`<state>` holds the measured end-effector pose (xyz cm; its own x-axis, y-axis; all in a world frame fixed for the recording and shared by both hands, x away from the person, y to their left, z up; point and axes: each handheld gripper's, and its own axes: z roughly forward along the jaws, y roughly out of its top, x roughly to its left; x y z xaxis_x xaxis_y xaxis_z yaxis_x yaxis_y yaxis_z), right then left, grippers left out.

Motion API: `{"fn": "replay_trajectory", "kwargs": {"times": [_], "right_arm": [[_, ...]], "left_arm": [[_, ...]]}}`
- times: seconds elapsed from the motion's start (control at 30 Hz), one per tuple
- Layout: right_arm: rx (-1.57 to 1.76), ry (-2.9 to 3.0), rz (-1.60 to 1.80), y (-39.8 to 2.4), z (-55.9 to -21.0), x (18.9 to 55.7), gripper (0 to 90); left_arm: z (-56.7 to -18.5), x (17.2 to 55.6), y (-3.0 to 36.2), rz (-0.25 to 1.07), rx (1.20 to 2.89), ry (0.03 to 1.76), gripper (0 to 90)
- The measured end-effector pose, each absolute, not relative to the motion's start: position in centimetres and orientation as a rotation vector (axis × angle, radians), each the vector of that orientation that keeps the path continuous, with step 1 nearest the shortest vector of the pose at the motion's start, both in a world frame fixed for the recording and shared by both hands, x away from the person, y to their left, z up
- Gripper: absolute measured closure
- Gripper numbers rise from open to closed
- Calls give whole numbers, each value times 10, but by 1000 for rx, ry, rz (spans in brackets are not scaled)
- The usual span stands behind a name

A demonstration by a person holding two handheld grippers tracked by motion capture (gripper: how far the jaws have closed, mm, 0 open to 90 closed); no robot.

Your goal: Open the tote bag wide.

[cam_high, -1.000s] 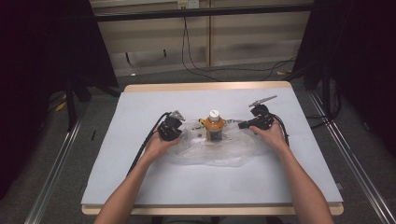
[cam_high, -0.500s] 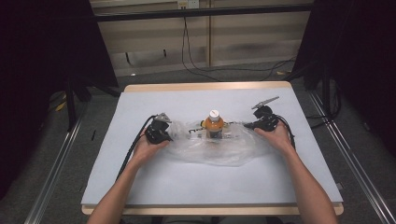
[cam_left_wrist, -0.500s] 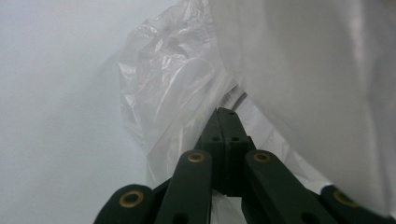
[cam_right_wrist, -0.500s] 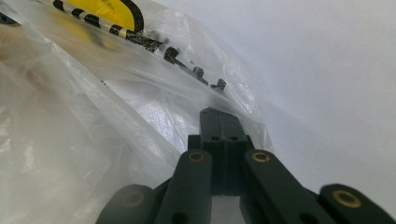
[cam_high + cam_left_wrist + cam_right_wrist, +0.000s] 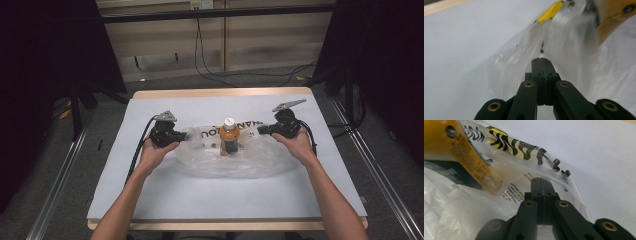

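Plastic bag (image 5: 235, 155): lying mid-bench (image 5: 150, 195), its printed mouth edge being stretched between the two grippers.
Bottle (image 5: 229, 136): standing upright inside the bag's mouth – orange label, pale cap.
Left gripper (image 5: 186, 135): jaws clenched on the bag's left edge; film is pinched at the tips in the left gripper view (image 5: 541, 61).
Right gripper (image 5: 261, 130): jaws clenched on the bag's right edge, just below the black lettering (image 5: 524, 146).
Handling: the film is likely thin, limp and slippery – best gripped at the doubled rim, as here.
Caution: the bottle is probably the heavier part and may topple if the rim is tugged unevenly.
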<state>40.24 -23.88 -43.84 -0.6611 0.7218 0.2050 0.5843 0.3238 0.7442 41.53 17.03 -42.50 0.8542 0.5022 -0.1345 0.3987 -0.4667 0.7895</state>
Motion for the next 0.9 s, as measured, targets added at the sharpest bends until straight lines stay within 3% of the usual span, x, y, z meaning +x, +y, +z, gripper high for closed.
{"fn": "replay_trajectory", "kwargs": {"times": [0.37, 0.57, 0.9], "right_arm": [[1072, 2463, 1279, -220, -418, 395, 900], [1031, 2507, 1286, -209, -416, 398, 900], [977, 2642, 1174, -182, -417, 408, 900]], "left_arm": [[-379, 397, 152, 228, 2109, 542, 900], [-378, 388, 138, 167, 2107, 478, 900], [-406, 377, 87, 98, 2336, 367, 900]]}}
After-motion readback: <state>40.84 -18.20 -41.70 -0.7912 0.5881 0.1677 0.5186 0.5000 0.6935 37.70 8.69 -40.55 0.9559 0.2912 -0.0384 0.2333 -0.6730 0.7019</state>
